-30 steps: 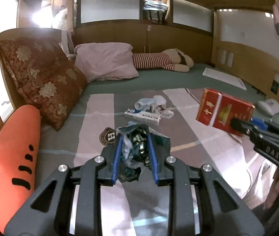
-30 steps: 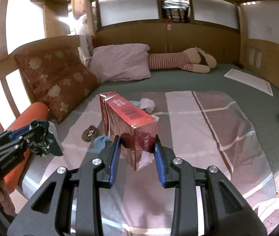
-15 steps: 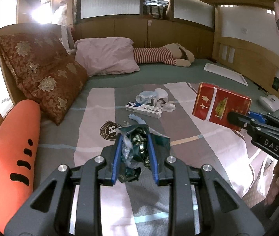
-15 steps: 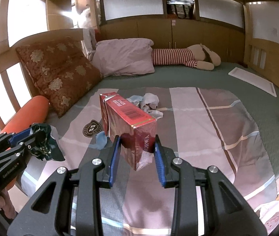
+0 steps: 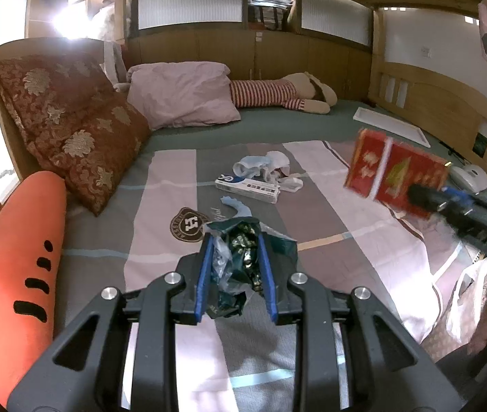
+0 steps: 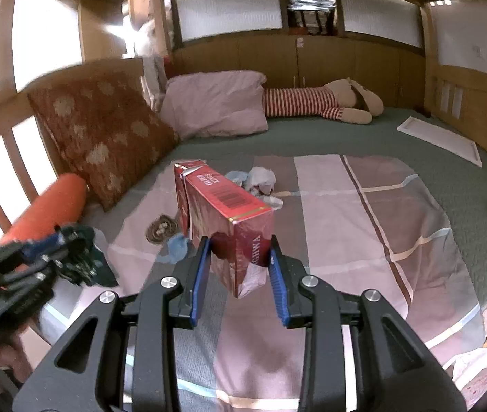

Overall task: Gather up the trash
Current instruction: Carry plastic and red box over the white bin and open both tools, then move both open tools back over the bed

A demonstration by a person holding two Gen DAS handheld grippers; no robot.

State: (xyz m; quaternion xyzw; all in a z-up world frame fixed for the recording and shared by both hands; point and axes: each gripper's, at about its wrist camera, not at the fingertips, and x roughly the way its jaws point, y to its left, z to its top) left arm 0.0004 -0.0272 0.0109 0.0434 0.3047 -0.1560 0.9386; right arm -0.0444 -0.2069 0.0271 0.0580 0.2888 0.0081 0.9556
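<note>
Crinkly dark-green foil wrapper (image 5: pixel 240 261) pinched in left gripper (image 5: pixel 234 267), glossy red cardboard box (image 6: pixel 233 219) clamped in right gripper (image 6: pixel 240 274)

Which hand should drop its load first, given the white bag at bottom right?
Right, probably. The right gripper holds the red carton, and the white bag shows at that view's lower right. The left gripper, jaws clamped on the crumpled dark wrapper, sits farther from the bag, beside the orange pillow.
</note>
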